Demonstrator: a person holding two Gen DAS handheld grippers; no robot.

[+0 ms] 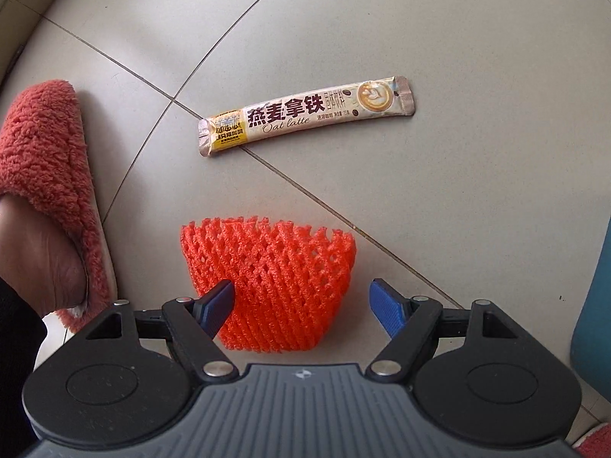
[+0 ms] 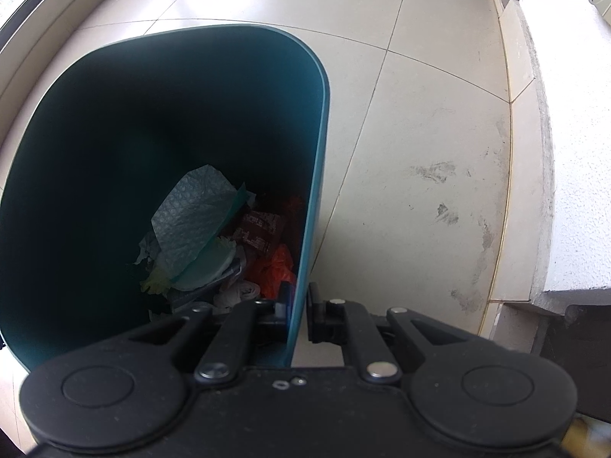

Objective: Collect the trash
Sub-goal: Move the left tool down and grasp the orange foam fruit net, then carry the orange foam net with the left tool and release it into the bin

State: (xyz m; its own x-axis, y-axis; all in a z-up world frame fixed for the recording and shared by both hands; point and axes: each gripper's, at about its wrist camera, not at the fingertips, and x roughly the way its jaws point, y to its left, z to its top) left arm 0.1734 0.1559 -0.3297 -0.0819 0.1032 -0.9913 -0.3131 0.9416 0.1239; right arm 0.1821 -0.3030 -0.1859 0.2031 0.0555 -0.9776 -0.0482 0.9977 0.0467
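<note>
An orange foam fruit net (image 1: 271,282) lies on the tiled floor. My left gripper (image 1: 301,305) is open, its blue fingers on either side of the net's near end, the left fingertip (image 1: 219,297) over the net. Beyond it lies a beige oat latte sachet (image 1: 305,114). My right gripper (image 2: 299,305) is shut on the right wall of a teal trash bin (image 2: 317,160), one finger inside, one outside. The bin holds crumpled paper, wrappers and an orange bag (image 2: 275,271).
A person's foot in a coral fuzzy slipper (image 1: 46,175) stands left of the net. The bin's teal side (image 1: 595,305) shows at the right edge of the left wrist view. A raised white ledge (image 2: 565,152) runs along the right of the bin.
</note>
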